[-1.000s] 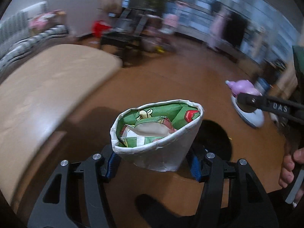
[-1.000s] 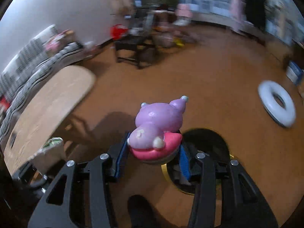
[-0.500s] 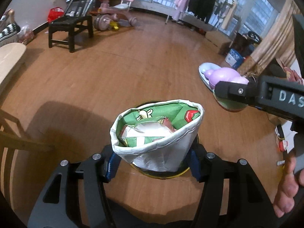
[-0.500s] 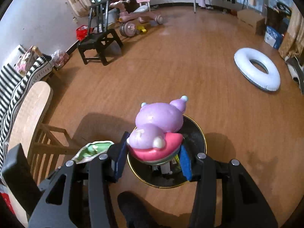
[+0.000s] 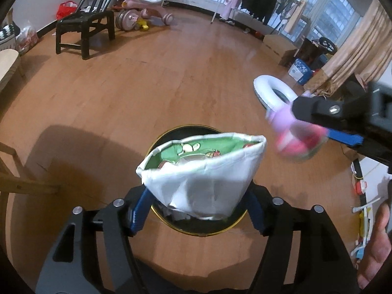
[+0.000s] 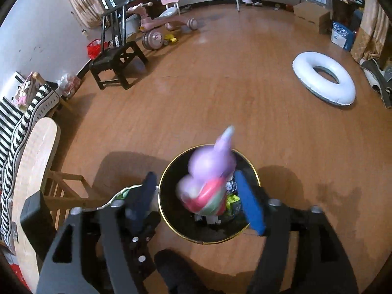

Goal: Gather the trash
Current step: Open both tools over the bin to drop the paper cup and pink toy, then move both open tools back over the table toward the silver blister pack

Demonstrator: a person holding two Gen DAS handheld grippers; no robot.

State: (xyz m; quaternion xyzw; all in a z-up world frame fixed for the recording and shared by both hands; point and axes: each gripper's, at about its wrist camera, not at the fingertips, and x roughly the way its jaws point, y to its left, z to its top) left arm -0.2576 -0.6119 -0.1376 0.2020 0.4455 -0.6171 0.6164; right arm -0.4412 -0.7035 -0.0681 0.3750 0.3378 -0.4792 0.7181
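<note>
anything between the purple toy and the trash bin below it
Nothing visible. The purple toy is blurred right over the open black bin, between the opening jaws of the right hand-held gripper. Only earlier trash lies inside. The paper cup sits beside it over the same bin.

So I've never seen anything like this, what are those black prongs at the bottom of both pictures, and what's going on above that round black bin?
No robot here: a person holds a two-finger grabber in each hand, with a fisheye camera on each looking along its fingers. One picture is from the left gripper, the other from the right gripper.

Both are over a black trash bin with a gold rim, standing on the wooden floor; it already holds some litter.

Both sets of jaws are opening. Between the left ones is a paper cup stuffed with wrappers; between the right ones a blurred purple and pink toy, apparently dropping. Whether the pads still touch the cup is unclear.

Behind lie a white swim ring and a black chair.
</note>
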